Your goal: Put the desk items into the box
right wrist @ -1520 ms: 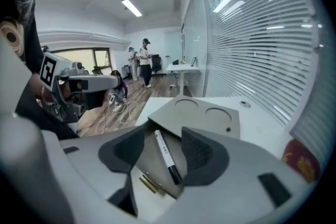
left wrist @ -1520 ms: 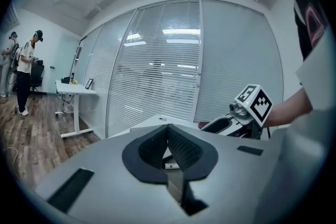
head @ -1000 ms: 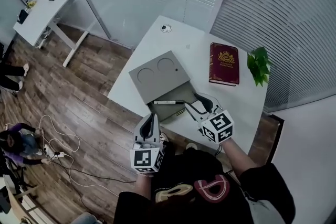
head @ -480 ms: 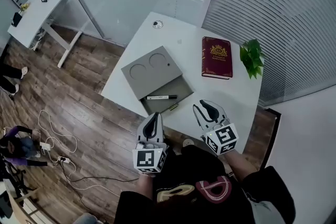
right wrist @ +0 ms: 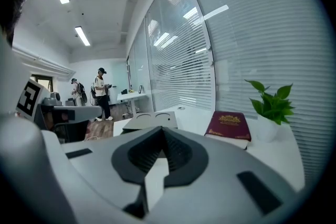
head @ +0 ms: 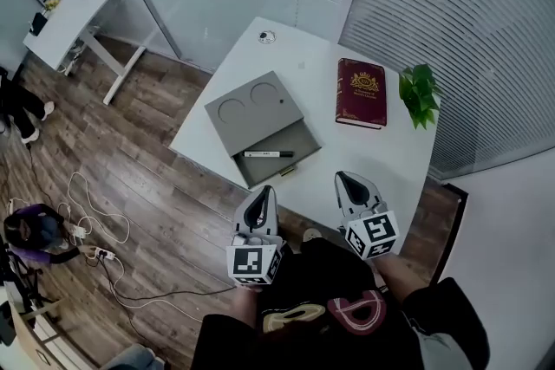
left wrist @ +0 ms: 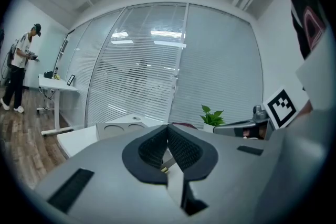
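Observation:
A grey box (head: pixel 260 124) sits on the white table (head: pixel 381 156) with its lid slid back. A black-and-white marker (head: pixel 269 154) lies in the open part, and a small yellowish item (head: pixel 289 171) rests at the near corner. Both grippers hover at the table's near edge, short of the box. My left gripper (head: pixel 265 191) is shut with nothing in it; its pads meet in the left gripper view (left wrist: pixel 168 126). My right gripper (head: pixel 346 178) is shut and empty too (right wrist: pixel 161 129). The box (right wrist: pixel 152 120) lies ahead of it.
A dark red book (head: pixel 362 93) lies at the back right beside a small green plant (head: pixel 420 95). A small round object (head: pixel 266 36) sits at the far corner. Cables (head: pixel 87 230) trail on the wooden floor at the left. Another white desk (head: pixel 65 26) stands far left, with people nearby.
My right gripper has drawn back from the box toward the table's near edge and its jaws have gone from wide open to shut. The left gripper has barely moved.

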